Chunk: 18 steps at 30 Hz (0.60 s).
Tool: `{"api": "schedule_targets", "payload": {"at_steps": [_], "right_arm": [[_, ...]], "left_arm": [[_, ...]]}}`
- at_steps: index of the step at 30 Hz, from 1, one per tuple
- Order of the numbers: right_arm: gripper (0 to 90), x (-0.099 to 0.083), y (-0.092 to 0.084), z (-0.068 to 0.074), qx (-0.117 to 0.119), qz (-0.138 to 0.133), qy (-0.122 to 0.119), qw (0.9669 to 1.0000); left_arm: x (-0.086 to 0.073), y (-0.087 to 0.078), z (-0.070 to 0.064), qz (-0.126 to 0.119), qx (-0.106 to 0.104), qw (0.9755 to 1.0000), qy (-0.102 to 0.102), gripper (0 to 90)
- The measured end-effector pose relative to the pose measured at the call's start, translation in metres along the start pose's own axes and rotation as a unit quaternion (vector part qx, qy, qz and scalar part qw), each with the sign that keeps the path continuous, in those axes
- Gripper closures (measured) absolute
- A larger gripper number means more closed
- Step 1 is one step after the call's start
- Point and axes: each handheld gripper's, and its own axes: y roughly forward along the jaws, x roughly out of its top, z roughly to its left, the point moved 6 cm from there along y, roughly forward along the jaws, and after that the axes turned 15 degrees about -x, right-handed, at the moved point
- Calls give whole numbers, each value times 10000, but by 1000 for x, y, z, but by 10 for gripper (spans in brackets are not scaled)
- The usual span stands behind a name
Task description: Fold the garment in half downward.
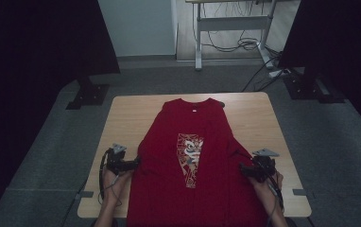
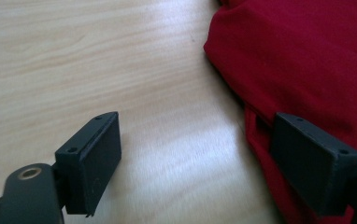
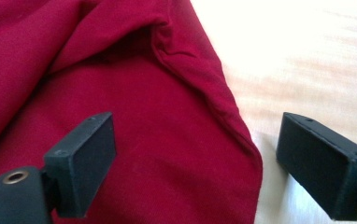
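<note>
A red T-shirt [image 1: 195, 156] with a printed panel on its chest lies flat on the wooden table [image 1: 126, 118], collar at the far end and hem hanging over the near edge. My left gripper [image 1: 133, 163] is open at the shirt's left edge; in the left gripper view its jaws straddle the red cloth's edge [image 2: 260, 135], one jaw over bare wood, the other over cloth. My right gripper [image 1: 243, 170] is open at the shirt's right edge, where a folded sleeve edge [image 3: 214, 102] lies between its jaws.
Black stands [image 1: 88, 92] flank the table on a grey floor. A desk frame with loose cables [image 1: 244, 45] stands at the back. Bare wood [image 1: 263, 123] shows on both sides of the shirt.
</note>
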Motion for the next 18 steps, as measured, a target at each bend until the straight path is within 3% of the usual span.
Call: {"api": "schedule_targets", "payload": {"at_steps": [5, 6, 9, 10, 13, 15, 18], "right_arm": [[126, -15, -18, 5, 24, -4, -10, 10000], [126, -23, -28, 8, 21, -9, -14, 10000], [125, -23, -28, 8, 21, -9, -14, 10000], [125, -36, -43, 11, 87, 43, -86, 9999], [125, -41, -51, 12, 178, 145, -192, 9996], [155, -38, -50, 12, 268, 222, -242, 9991], [154, -34, -48, 13, 351, 232, -254, 9988]], "left_arm": [[-13, -13, -9, 71, -116, 9999, 79, 174], [-13, -13, -9, 71, -116, 9999, 79, 174], [-22, -23, -15, 181, -258, 9993, 184, 173], [-23, -29, -16, 285, -341, 9988, 227, 173], [-20, -32, -15, 200, -326, 9991, 200, 195], [-4, -37, -11, -172, -434, 9989, -7, 196], [4, -33, -13, -280, -508, 9983, -41, 190]]}}
